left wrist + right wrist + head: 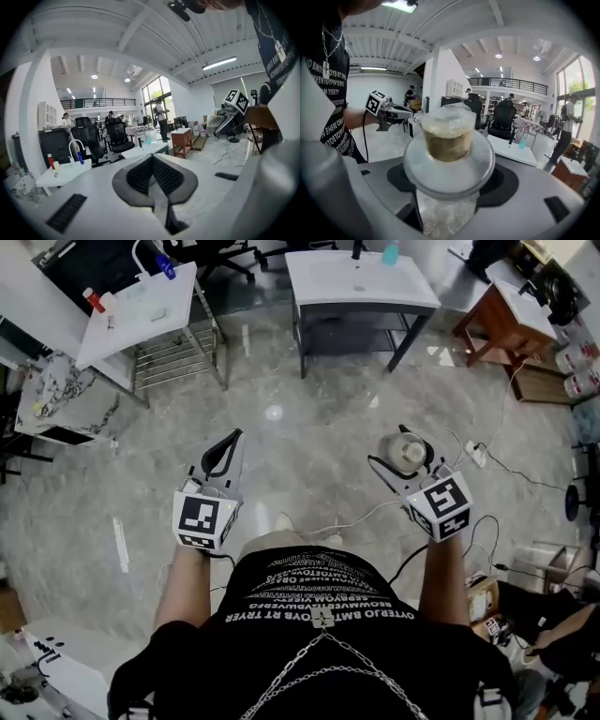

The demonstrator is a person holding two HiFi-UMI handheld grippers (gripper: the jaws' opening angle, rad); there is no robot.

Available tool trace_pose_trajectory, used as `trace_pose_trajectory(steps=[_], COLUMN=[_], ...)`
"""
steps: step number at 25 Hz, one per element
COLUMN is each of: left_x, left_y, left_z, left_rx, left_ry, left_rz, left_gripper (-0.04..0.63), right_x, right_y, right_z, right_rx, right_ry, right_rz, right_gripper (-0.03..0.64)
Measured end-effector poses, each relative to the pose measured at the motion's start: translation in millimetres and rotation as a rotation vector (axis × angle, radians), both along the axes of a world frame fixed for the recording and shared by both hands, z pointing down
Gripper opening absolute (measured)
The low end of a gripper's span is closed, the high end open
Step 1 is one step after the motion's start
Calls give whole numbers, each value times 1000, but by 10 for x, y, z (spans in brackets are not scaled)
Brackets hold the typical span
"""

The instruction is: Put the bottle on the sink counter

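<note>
My right gripper [405,461] is shut on a clear plastic bottle [407,450] with a tan cap, held above the floor in front of the person. In the right gripper view the bottle [448,140] fills the middle, with its body between the jaws of the right gripper [449,190]. The white sink counter [328,289] stands across the room at the top of the head view, and it also shows as the sink counter [513,151] in the right gripper view. My left gripper [225,454] is shut and holds nothing; its pads [164,174] meet.
A teal bottle [390,253] stands on the sink counter. A second white basin table [141,306] with red and blue bottles is at top left. A brown wooden table [497,324] stands at top right. Cables [487,460] lie on the marble floor at the right. Office chairs are beyond.
</note>
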State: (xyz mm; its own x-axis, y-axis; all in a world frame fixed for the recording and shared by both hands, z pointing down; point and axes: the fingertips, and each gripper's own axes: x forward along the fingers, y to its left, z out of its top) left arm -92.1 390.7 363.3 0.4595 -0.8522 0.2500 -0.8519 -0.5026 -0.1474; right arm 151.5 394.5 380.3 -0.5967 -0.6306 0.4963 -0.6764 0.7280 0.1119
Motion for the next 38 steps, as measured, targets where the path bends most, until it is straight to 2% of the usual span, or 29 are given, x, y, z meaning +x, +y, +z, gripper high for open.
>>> trace_pose_trajectory(steps=[4,7,12,18,21,29,38], left_x=[-606,-897,-1070,-1186,-1156,-644,-436], left_y=[-34,-76,-112,-306,-484,-1109,-2156], left_z=[23,22,-45,-51,-40,-125,-185], left_rx=[14,26,53,84,75,87,99], left_ry=[29,33,55,19,3,-58,-40], left_rz=[-33,-34,-27,-60,-56,59,0], left_gripper=[5,6,5,5,5,5,5], right_x=[-432,-644,-823,-865,-894,-847,-601], right_y=[-111,-157,-212,-449,-637,-1271,-2312], right_z=[-97,-109,-193,-190,-123,-17,-18], right_rx=[27,18,25,36,25,-4,-6], right_ry=[10,20,31,37,34,4,15], right_rz=[14,33,49,47,39,6,-41], right_gripper=[334,334,334,334,334,334,334])
